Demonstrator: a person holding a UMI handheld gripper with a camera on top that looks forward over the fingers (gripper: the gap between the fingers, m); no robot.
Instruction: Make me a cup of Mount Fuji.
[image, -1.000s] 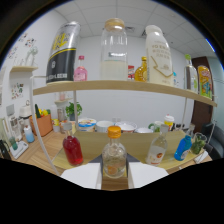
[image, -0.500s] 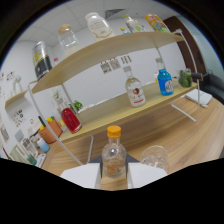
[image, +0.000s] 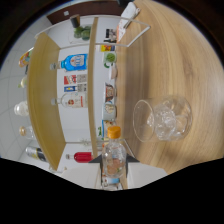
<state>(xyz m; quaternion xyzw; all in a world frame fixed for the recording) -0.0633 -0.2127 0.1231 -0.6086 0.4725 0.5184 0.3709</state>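
We hold a small clear plastic bottle with an orange cap in the gripper, whose two pale fingers are clamped against its sides. The whole view is rolled on its side, so we judge that the bottle is tipped over toward pouring. Just beside its cap lies a clear glass tumbler filled with ice cubes, resting on the light wooden table. Beyond them a two-tier wooden shelf carries more bottles, among them a blue one and a red one. The orange cap appears to be on, so nothing would flow until it comes off. If the mouth is not over the rim, liquid could spill onto the table.
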